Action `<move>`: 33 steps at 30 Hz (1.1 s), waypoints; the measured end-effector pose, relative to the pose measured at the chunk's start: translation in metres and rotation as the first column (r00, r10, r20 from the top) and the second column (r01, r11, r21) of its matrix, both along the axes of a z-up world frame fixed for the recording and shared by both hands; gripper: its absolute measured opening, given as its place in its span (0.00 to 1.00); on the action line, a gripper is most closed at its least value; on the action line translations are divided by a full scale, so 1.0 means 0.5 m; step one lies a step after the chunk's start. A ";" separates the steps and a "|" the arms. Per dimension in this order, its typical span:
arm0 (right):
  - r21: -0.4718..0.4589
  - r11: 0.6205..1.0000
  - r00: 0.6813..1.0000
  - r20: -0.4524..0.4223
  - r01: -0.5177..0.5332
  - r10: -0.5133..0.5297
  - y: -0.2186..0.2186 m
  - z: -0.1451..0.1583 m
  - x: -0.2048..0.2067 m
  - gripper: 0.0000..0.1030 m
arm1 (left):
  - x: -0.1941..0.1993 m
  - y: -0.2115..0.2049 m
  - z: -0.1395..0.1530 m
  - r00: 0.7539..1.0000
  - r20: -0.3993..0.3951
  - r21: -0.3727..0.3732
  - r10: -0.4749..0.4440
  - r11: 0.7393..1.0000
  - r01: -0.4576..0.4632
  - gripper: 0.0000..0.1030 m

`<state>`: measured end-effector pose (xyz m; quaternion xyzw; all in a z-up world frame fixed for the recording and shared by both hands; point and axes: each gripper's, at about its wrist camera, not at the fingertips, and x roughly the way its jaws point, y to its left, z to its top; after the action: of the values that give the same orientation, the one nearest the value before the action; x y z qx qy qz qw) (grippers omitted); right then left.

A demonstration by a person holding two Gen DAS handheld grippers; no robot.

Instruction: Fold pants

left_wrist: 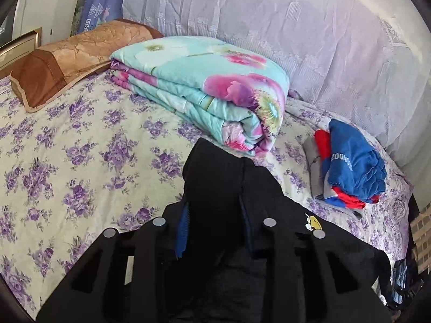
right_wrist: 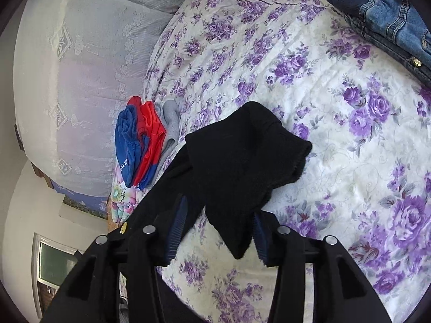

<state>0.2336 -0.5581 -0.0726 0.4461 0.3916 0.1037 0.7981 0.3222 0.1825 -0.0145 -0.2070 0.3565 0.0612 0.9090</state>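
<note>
Your left gripper (left_wrist: 215, 223) has its jaws set fairly wide with the black pants (left_wrist: 223, 177) bunched between them; whether the pads actually pinch the cloth you cannot tell. Your right gripper (right_wrist: 215, 226) likewise stands open around a hanging fold of the pants (right_wrist: 242, 156), lifted over the flowered bedsheet (right_wrist: 336, 134). At twelve o'clock in the left view lies a folded quilt (left_wrist: 204, 91); at two o'clock, a blue and red pile of clothes (left_wrist: 347, 164). Jeans (right_wrist: 390, 18) lie at one o'clock in the right view.

Folded floral quilt (left_wrist: 204, 91), brown pillow (left_wrist: 67, 59), blue-red clothes (left_wrist: 350, 161), denim garment (right_wrist: 390, 18) on floral bedsheet (left_wrist: 67, 148).
</note>
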 end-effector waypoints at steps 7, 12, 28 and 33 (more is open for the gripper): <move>0.005 1.000 1.000 -0.018 0.004 -0.004 -0.009 0.016 -0.035 0.47 | -0.003 -0.013 -0.031 1.000 0.004 -0.001 0.005 1.000 -0.005 0.30; 0.013 1.000 0.995 -0.093 -0.029 0.030 0.009 -0.035 -0.013 0.53 | -0.006 -0.006 -0.030 1.000 0.006 -0.022 0.002 1.000 -0.001 0.30; -0.168 0.976 0.948 0.307 0.140 -0.084 -0.098 0.232 -0.170 0.05 | -0.148 0.025 0.097 0.986 0.165 -0.080 0.027 0.997 -0.014 0.30; -0.116 0.974 0.927 0.346 0.194 -0.143 -0.153 0.267 -0.188 0.05 | -0.189 0.065 0.152 0.975 0.212 -0.106 0.067 0.993 -0.046 0.30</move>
<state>0.1394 -0.6349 0.0609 0.3936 0.2169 0.0796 0.8898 0.2276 0.2151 0.0613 -0.2680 0.2526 0.0463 0.9285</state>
